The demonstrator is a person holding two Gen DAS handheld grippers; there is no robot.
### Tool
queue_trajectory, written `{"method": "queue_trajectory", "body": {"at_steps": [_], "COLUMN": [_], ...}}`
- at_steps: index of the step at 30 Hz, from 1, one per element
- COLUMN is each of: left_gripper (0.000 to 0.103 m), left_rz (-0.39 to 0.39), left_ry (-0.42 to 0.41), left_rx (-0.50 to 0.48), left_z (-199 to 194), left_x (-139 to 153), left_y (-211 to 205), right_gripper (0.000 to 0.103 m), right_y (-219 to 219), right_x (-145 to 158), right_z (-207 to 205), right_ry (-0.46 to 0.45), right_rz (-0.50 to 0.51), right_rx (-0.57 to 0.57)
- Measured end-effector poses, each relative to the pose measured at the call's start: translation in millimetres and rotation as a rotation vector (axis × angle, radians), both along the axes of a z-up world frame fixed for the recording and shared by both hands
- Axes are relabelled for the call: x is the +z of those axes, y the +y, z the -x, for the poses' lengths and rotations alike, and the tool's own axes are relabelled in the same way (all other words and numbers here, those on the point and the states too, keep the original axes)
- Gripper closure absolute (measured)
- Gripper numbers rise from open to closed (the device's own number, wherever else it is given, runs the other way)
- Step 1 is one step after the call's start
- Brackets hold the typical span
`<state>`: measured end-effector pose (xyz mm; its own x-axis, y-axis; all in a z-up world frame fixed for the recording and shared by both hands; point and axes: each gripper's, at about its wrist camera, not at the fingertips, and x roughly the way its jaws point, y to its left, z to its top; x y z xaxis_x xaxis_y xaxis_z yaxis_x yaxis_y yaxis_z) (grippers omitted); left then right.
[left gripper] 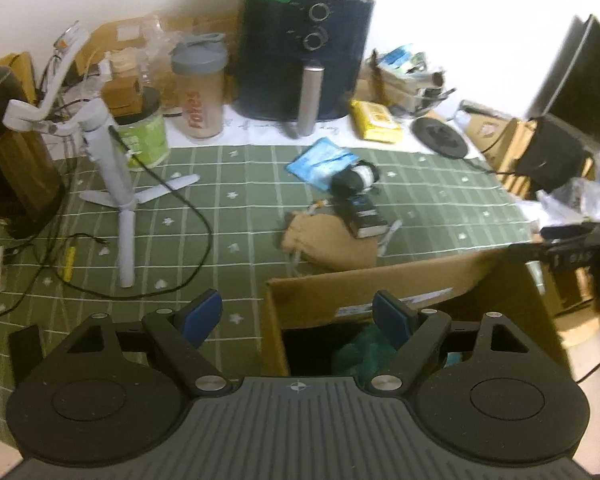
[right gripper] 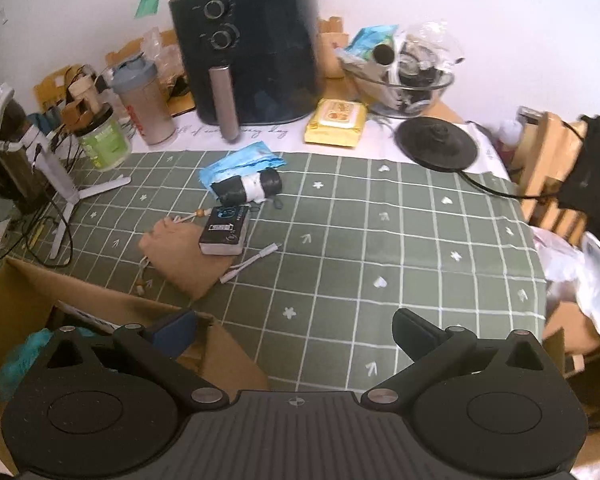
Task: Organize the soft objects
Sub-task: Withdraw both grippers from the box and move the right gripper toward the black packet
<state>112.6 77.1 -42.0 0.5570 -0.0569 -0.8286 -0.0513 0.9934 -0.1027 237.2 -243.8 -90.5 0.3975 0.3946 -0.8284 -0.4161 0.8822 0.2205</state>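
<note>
Left wrist view: the left tongs (left gripper: 298,312) gape wide, empty, above a cardboard box (left gripper: 380,280) holding teal fabric (left gripper: 360,350). The right tongs (right gripper: 296,330) likewise spread empty; a tan pouch (right gripper: 180,258) lies on the tabletop (right gripper: 380,220).

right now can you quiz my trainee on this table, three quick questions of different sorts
1. True or false: both the left gripper and the right gripper are open and hold nothing.
2. What lies on top of the tan drawstring pouch?
3. Multiple choice: the teal soft item is (a) on the tablecloth, (b) inside the cardboard box, (c) on the air fryer.

Key
1. True.
2. A small dark book-like box, resting on the pouch's far edge.
3. b.
</note>
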Motion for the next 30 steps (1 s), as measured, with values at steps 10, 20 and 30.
{"method": "queue_trajectory", "body": {"at_steps": [10, 20, 30], "left_gripper": [0.02, 0.02, 0.02], "left_rz": [0.012, -0.024, -0.047], "left_ry": [0.014, 0.109, 0.112], "left_rx": [0.017, 0.017, 0.011], "left_z": [-4.4, -14.6, -29.4], "left_x": [-6.0, -33.6, -39.2], "left_y": [14.5, 28.1, 31.3], "right_gripper": [0.0, 0.0, 0.0], "right_y": [6.4, 33.7, 28.0], "right_x": [9.5, -25.2, -33.6], "right_z": [-46.7, -61.7, -47.6], "right_ry": [0.047, 0.107, 0.164], "right_rz": [-0.136, -0.075, -0.055], "right_rx": [0.063, 0.109, 0.12]}}
